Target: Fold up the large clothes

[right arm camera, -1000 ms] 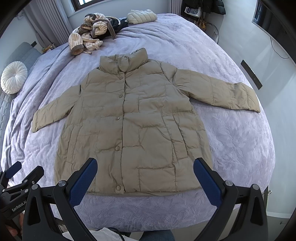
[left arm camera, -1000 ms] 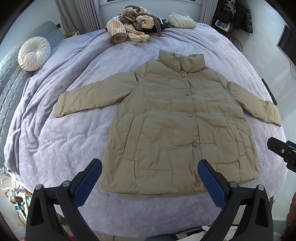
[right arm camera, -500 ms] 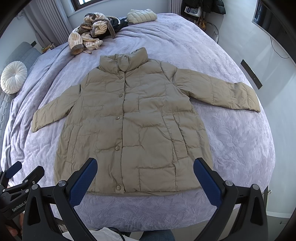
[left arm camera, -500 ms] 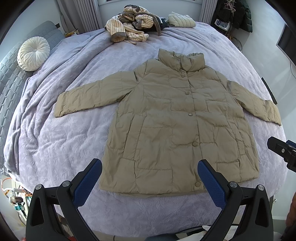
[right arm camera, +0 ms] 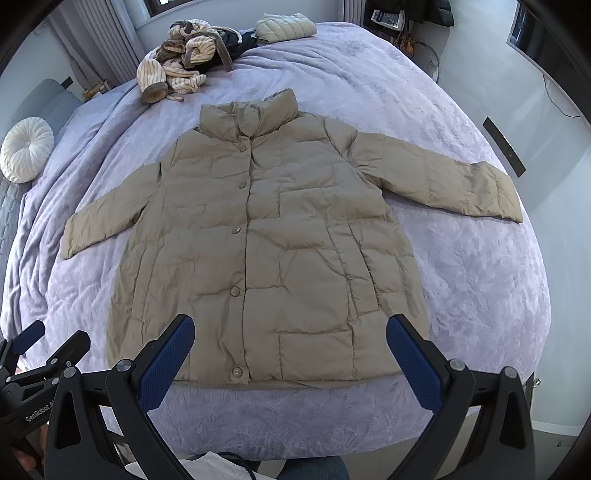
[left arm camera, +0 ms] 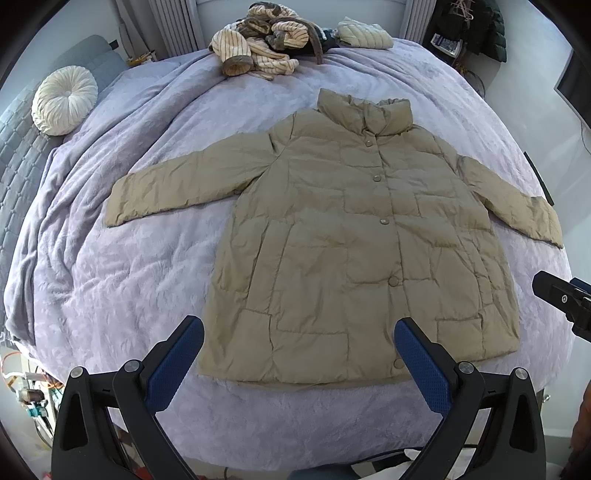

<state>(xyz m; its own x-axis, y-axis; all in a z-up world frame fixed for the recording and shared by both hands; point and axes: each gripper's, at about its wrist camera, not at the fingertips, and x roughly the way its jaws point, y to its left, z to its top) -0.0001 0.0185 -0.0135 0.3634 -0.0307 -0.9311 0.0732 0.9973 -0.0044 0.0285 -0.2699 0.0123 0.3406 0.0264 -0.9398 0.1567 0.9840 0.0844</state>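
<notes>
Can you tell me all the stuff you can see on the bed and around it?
Puffy khaki button-up jacket: one, khaki, spread flat, sleeves out, middle of bed.
Lilac fuzzy bedspread: one, lilac, covering the bed.
Round pleated white cushion: one, white, far left of the bed.
Heap of cream striped knitwear: one pile, cream and brown, far edge of bed.
Folded pale quilted garment: one, off-white, beside the heap.
Dark clothes hanging: some, dark, far right corner.
Left gripper: one, black with blue pads, open above the hem.
Right gripper: one, same colours, open.
</notes>
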